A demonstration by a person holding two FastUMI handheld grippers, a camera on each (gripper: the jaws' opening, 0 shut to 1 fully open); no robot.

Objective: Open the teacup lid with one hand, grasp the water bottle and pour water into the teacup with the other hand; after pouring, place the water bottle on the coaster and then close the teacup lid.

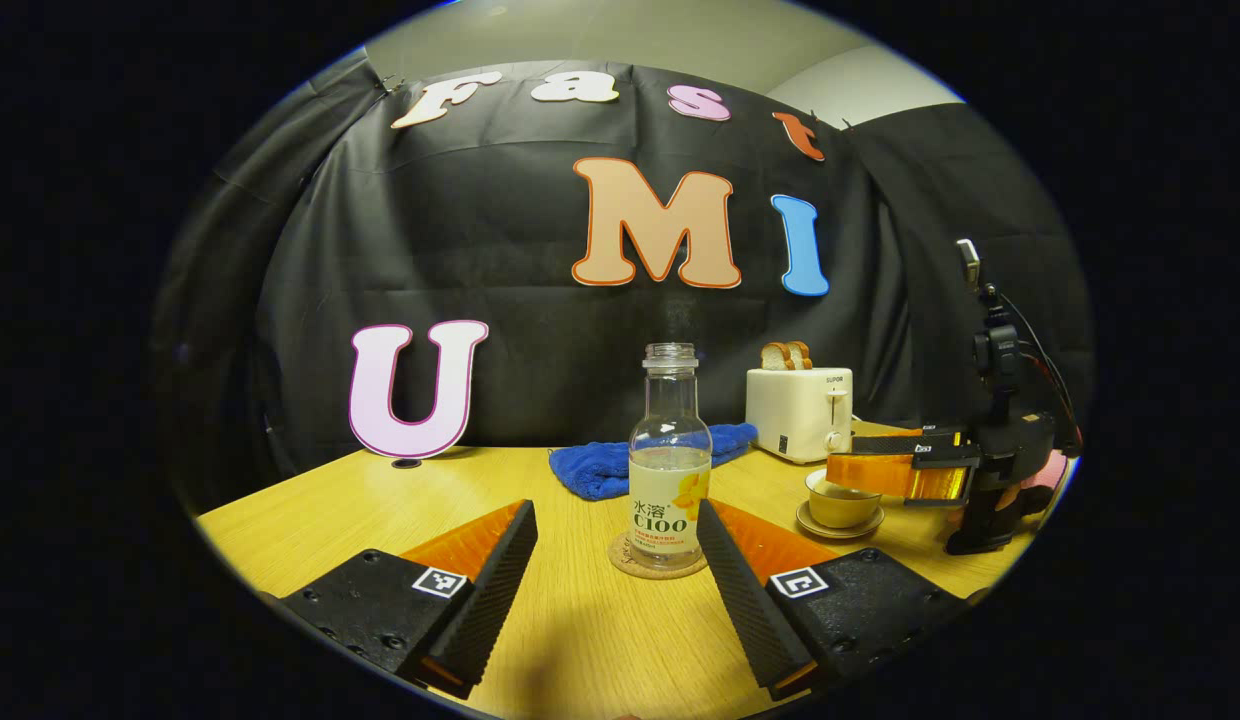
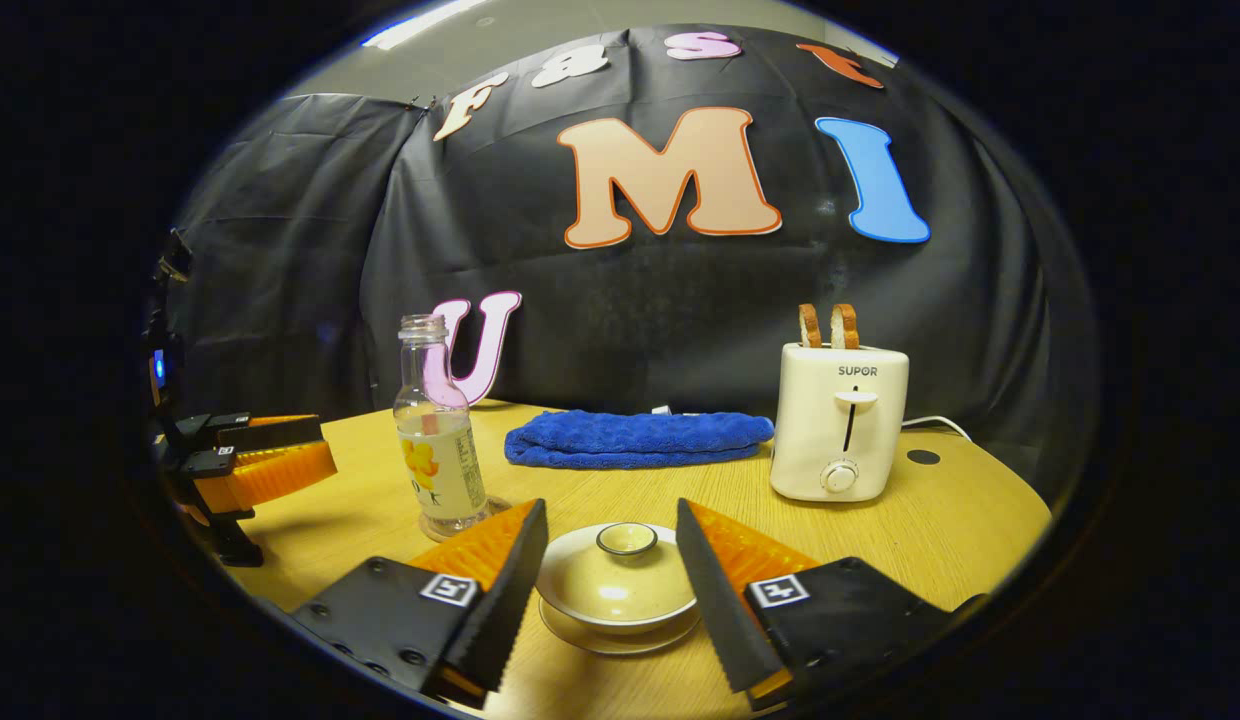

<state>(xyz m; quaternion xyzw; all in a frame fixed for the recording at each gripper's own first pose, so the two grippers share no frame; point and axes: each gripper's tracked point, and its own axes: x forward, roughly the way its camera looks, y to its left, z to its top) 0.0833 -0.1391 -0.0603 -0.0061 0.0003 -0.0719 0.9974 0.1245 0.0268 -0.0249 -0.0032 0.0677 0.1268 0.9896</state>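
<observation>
A clear capless water bottle (image 1: pixel 668 470), about a third full, stands upright on a round cork coaster (image 1: pixel 656 565) in the left gripper view. My left gripper (image 1: pixel 615 512) is open, its fingers spread to either side of the bottle, just short of it. The cream teacup (image 2: pixel 617 590) sits on its saucer with the lid (image 2: pixel 626 541) on. My right gripper (image 2: pixel 610 512) is open, with a finger on each side of the cup and not touching it. From the left gripper view, the right gripper (image 1: pixel 850 470) hovers over the teacup (image 1: pixel 838 503). The right gripper view has the bottle (image 2: pixel 440 440) and the left gripper (image 2: pixel 270 455) at its left.
A white toaster (image 2: pixel 842 420) holding two bread slices stands at the back right of the wooden table (image 2: pixel 960 520). A folded blue towel (image 2: pixel 635 438) lies behind the cup and bottle. A white cable (image 2: pixel 940 423) trails behind the toaster.
</observation>
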